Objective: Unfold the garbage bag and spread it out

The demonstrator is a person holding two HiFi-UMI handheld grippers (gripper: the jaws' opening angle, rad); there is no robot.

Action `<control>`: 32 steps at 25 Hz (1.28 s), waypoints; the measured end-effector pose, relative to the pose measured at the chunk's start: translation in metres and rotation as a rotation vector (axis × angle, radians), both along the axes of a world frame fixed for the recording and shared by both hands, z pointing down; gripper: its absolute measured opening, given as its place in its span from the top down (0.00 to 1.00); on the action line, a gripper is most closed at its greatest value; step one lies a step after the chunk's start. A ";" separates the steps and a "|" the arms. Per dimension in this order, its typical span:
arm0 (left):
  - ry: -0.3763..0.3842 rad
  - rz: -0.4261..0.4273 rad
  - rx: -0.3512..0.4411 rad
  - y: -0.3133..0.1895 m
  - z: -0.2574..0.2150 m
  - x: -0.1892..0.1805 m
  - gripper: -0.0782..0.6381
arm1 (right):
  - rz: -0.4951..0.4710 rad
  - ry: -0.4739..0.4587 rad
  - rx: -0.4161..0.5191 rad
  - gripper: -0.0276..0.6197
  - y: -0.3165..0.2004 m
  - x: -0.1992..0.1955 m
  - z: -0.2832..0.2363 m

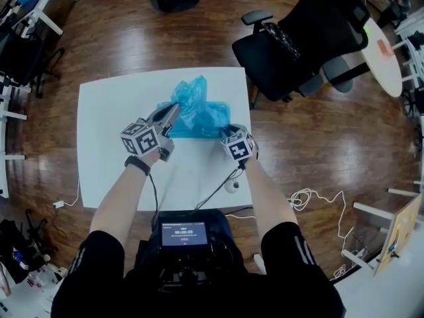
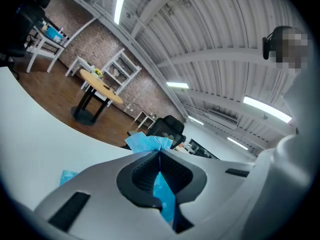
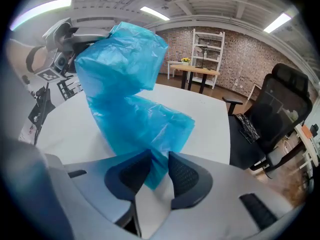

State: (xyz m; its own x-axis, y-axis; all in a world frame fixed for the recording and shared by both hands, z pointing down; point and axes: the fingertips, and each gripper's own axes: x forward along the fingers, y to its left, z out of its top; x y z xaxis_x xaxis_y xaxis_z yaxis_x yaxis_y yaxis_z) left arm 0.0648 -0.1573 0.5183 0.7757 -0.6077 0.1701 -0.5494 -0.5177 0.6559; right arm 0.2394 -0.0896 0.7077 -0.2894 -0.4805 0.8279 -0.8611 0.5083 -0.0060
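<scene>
A crumpled blue garbage bag (image 1: 199,108) lies on the far half of the white table (image 1: 106,111). My left gripper (image 1: 175,108) is shut on the bag's top edge and holds it raised off the table. In the left gripper view, blue film (image 2: 147,143) shows pinched in my left gripper (image 2: 159,151). In the right gripper view the bag (image 3: 125,94) rises as a tall twisted column to the left gripper (image 3: 107,33). Its lower corner hangs between the parted jaws of my right gripper (image 3: 159,159), with a gap on one side. This right gripper (image 1: 228,132) sits at the bag's near right corner.
A black office chair (image 1: 298,45) stands just past the table's right far corner. A round wooden table (image 1: 381,48) is further right. A black cable (image 1: 218,191) and a small white object (image 1: 231,185) lie near the table's front edge.
</scene>
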 end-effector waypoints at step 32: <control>-0.225 -0.439 -0.140 0.034 0.067 -0.316 0.88 | 0.037 0.072 0.002 0.75 -0.001 0.002 0.002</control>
State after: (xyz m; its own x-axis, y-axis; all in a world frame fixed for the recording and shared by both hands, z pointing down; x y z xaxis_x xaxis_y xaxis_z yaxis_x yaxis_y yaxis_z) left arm -0.2507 -0.1232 0.5854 0.3872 -0.8275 0.4065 -0.8307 -0.1218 0.5433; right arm 0.2411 -0.0904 0.7096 -0.2109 -0.4914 0.8450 -0.8775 0.4761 0.0579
